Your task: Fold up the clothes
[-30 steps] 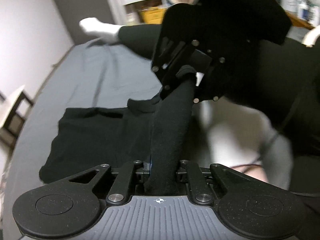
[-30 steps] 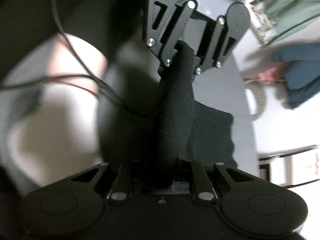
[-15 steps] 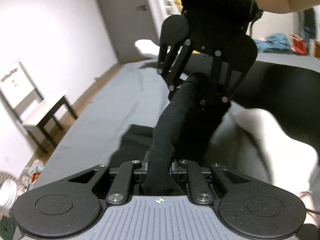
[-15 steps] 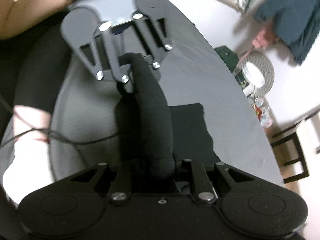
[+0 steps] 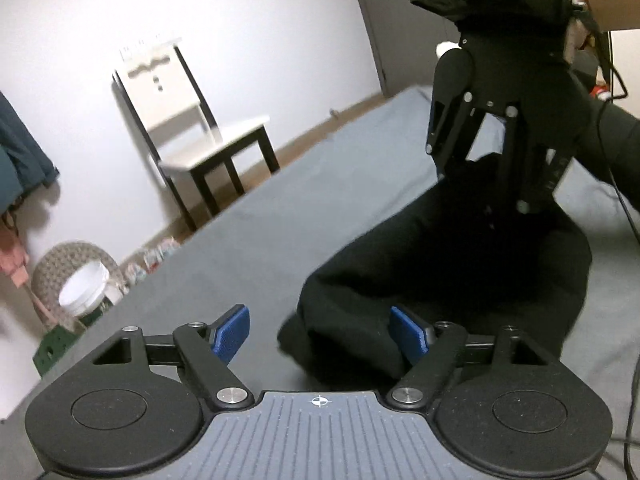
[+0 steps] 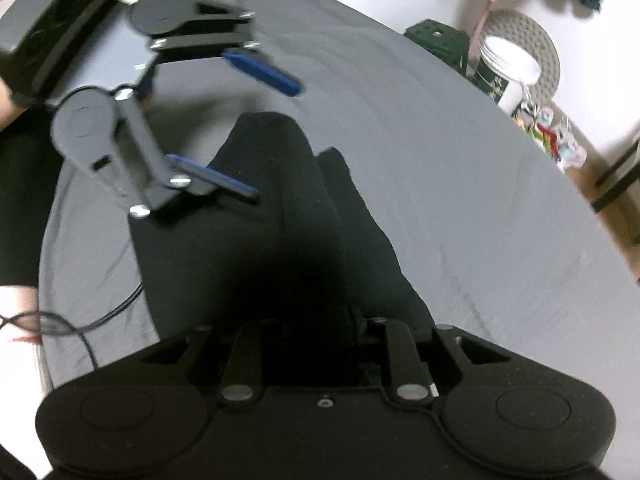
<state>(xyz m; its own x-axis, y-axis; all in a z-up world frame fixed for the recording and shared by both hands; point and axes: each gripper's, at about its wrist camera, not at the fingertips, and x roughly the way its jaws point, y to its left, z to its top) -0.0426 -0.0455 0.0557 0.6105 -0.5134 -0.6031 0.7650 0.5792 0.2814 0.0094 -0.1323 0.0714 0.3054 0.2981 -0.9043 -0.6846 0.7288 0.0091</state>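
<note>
A black garment (image 5: 460, 264) lies bunched on the grey bed sheet (image 5: 256, 240). My left gripper (image 5: 320, 332) is open, blue pads (image 5: 230, 334) spread wide, with the garment's near end lying loose between them. In the right wrist view the left gripper (image 6: 276, 140) hovers open over the garment's far end (image 6: 272, 144). My right gripper (image 6: 316, 320) is shut on the garment, its fingertips buried in the cloth. In the left wrist view the right gripper (image 5: 492, 200) points down into the cloth, held by a person's hand.
A white chair (image 5: 192, 132) stands by the wall beyond the bed's left edge. On the floor are a woven basket with a white tub (image 5: 80, 288) and a green stool (image 6: 436, 40). A black cable (image 6: 100, 320) trails over the sheet by the person's leg.
My left gripper has opened and let go of the rolled black cloth that was stretched between both grippers. The garment has come down onto the bed. The right gripper still holds it.
</note>
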